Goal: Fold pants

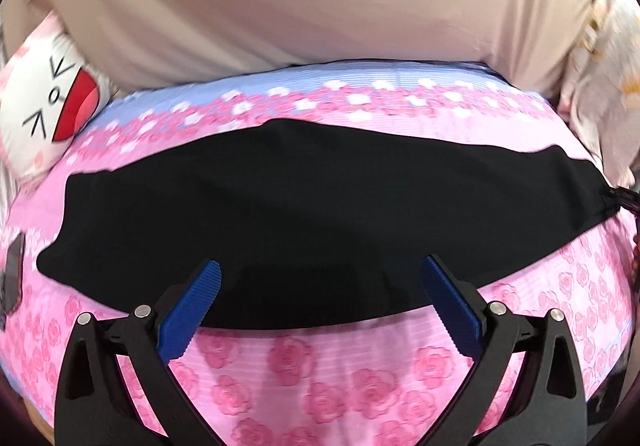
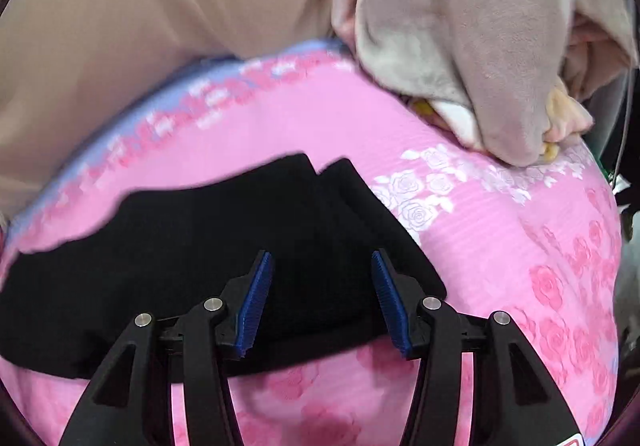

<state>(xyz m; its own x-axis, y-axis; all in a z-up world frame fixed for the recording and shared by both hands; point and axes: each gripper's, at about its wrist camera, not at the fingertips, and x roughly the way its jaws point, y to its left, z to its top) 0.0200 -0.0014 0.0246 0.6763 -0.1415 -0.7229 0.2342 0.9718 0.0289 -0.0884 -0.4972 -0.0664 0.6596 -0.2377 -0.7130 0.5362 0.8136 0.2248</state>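
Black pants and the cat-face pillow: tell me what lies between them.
Only bare pink rose-print bedsheet separates the black pants from the cat-face pillow; nothing rests on that stretch. The left wrist view shows it.

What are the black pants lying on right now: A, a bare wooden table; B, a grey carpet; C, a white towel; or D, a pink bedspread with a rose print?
D: in both wrist views the black pants lie spread flat on the pink rose-print bedspread.
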